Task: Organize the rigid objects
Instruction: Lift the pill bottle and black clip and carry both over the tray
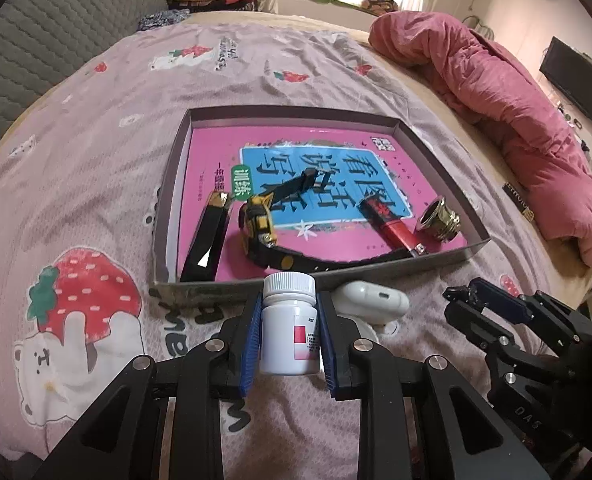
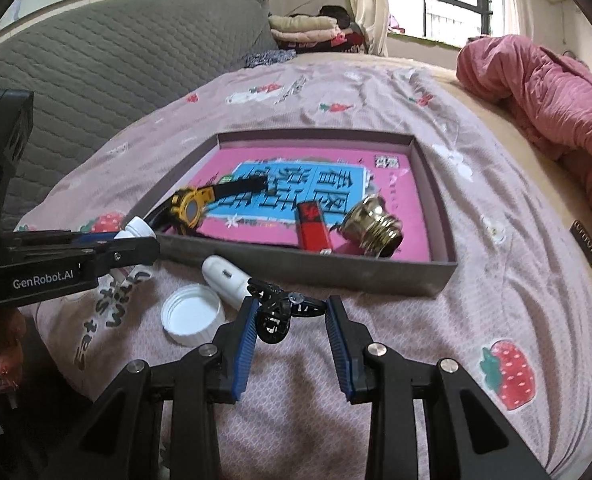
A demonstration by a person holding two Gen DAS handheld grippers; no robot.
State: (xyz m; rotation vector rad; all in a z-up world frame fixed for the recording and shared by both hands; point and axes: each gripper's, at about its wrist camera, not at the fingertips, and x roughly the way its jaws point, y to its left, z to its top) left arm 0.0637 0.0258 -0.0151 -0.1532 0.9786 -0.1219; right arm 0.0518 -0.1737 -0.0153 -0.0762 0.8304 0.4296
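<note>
Here the white pill bottle (image 1: 289, 324) stands upright between the blue pads of the left gripper (image 1: 288, 334), both pads pressed against its sides, just short of the near wall of the grey tray (image 1: 447, 258). The tray lies on the strawberry-print bedsheet (image 1: 96, 184) and is lined with a pink and blue book (image 1: 319, 184). On the book lie a yellow and black toy watch (image 1: 258, 220) with its strap stretched both ways, a black bar with a gold end (image 1: 208, 236) along the left wall, a red tube (image 1: 391, 224), and a brass threaded fitting (image 1: 439, 218) on its side in the near right corner.

Outside the tray, just beside its near wall, a white earbud case (image 2: 226, 278) rests on the sheet, and a white cap (image 2: 192, 314) lies open side up close by.

The right gripper (image 2: 292, 326) is spread wide around a small black plastic piece (image 2: 282, 312); the piece touches the left pad, while the right pad stands apart from it.

A rumpled pink quilt (image 1: 515, 108) lies farther along the bed.
</note>
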